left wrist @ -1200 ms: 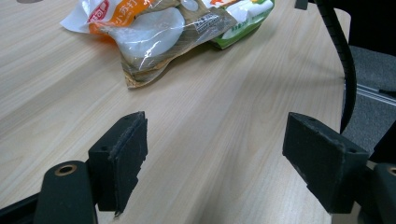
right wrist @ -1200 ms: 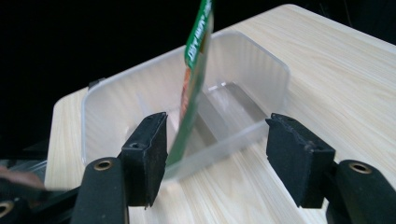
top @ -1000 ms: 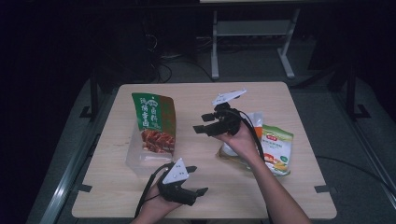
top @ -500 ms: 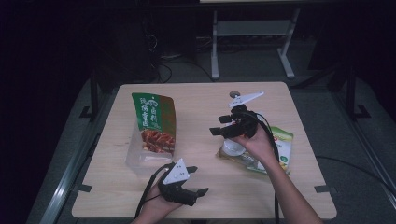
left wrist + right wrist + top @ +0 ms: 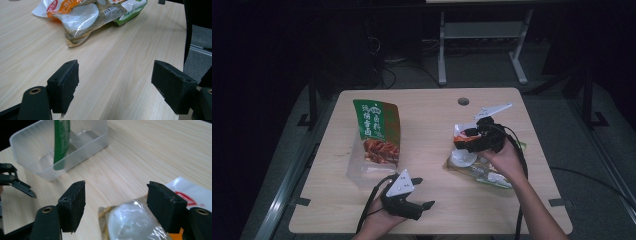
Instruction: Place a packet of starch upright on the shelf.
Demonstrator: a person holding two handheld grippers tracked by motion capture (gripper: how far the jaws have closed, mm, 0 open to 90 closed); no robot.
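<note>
Crinkled glossy snack packets (image 5: 135, 220) lie beneath open black-padded right tongs (image 5: 116, 206).

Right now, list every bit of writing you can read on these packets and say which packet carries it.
Green packet standing in the clear tub: large pale characters down its front, too blurred to read.
Clear snack bag under the right gripper: a red and white brand mark and a small printed label, both too small to read.
No other writing legible.
</note>
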